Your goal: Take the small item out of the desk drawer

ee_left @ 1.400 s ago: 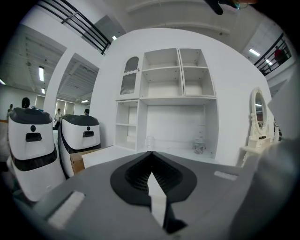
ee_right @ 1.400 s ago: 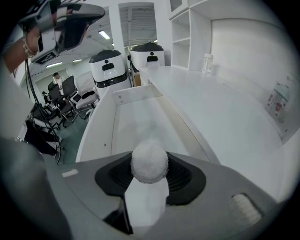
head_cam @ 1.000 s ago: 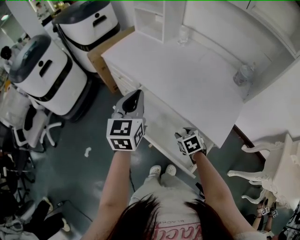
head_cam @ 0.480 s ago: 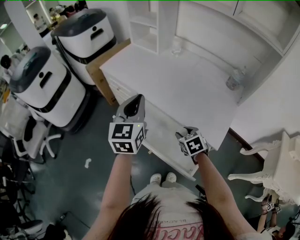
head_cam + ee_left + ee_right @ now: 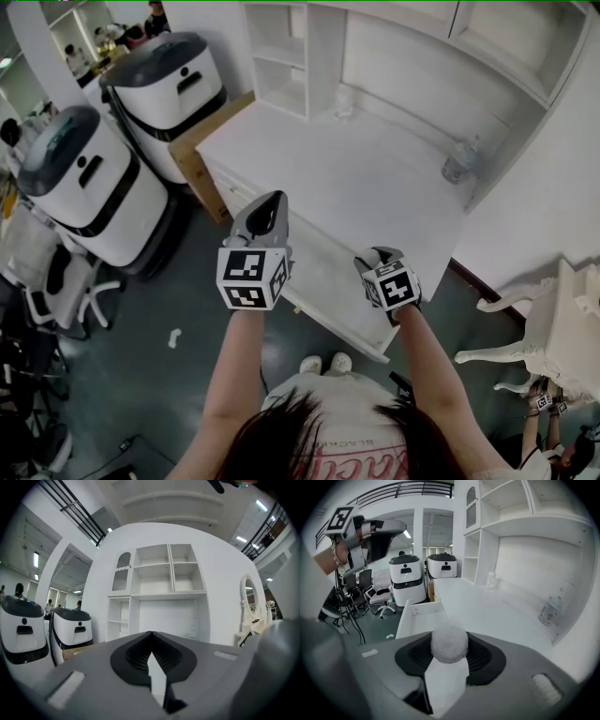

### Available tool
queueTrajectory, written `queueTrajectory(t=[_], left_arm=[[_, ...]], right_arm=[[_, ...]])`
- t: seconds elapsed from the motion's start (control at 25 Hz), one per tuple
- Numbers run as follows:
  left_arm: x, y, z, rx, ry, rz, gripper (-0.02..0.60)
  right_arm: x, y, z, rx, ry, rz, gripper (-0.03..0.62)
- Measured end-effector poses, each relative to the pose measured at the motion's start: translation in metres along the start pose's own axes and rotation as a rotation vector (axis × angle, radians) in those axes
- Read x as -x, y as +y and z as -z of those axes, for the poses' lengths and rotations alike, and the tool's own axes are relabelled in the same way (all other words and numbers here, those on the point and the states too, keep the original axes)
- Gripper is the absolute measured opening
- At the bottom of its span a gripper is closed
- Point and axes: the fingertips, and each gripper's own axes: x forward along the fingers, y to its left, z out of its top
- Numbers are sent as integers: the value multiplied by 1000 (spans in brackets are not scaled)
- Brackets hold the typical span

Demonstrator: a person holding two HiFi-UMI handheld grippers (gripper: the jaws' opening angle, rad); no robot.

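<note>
Right tongs (image 5: 449, 654) observed clamped on a fluffy white ball (image 5: 449, 642), which is gripped at the tips and held clear of the drawer (image 5: 417, 616). Drawer noted pulled out from under the desk (image 5: 356, 169); the part of its interior in view appears bare. Right tongs located over the drawer's right end, near the desk's front edge. Left tongs (image 5: 151, 634) seen closed together with nothing between them, raised over the drawer's left part. A plastic bottle (image 5: 459, 161) recorded at the desk's far right.
</note>
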Motion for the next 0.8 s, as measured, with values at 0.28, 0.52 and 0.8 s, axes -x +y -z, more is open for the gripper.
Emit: queueTrajectory(t=[0.28, 0.52, 0.8], left_arm=[[0, -10, -29, -30, -65, 20, 14], [1, -15, -45, -58, -100, 37, 14], [4, -14, -62, -123, -137, 30, 14]], right_arm=[[30, -16, -29, 0, -101, 62, 175], [53, -26, -49, -17, -183, 99, 175], [82, -37, -74, -26, -269, 134, 176]])
